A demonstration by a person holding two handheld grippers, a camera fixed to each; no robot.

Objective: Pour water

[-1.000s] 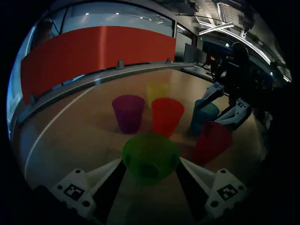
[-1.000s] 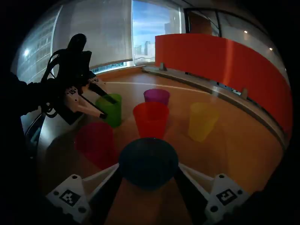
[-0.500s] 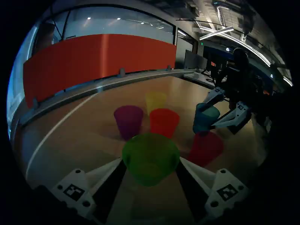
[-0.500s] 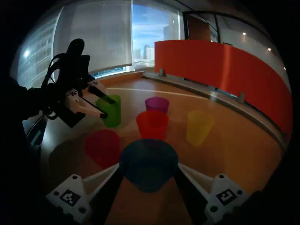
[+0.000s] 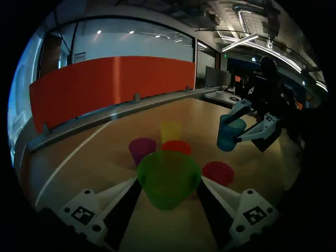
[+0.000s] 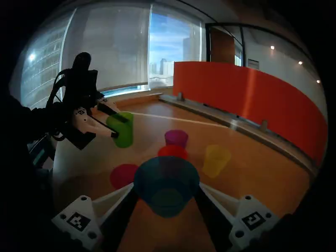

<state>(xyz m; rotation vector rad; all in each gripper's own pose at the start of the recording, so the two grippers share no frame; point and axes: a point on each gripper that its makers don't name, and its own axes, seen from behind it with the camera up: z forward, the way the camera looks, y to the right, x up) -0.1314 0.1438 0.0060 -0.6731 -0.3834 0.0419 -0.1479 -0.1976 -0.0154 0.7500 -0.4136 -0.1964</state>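
My left gripper [image 5: 168, 185] is shut on an upright green cup [image 5: 169, 178], held above the wooden table [image 5: 92, 164]. Likewise my right gripper [image 6: 166, 191] is shut on a dark blue cup [image 6: 166, 185], also in the air. The left gripper view shows the right gripper [image 5: 241, 126] off to the right with its blue cup [image 5: 229, 133]. In the right gripper view the left gripper [image 6: 110, 124] holds the green cup [image 6: 122, 130] at the left. I cannot tell whether either cup holds water.
Several cups stand below on the table: purple [image 5: 142, 149], yellow [image 5: 170, 130], orange [image 5: 177, 146] and red [image 5: 218, 172]. An orange partition [image 5: 113, 86] runs along the table's far edge. Dark sleeves and hands hold the grippers.
Both grippers have risen with their cups. The cups standing on the table now look smaller and lower, seen more from above.
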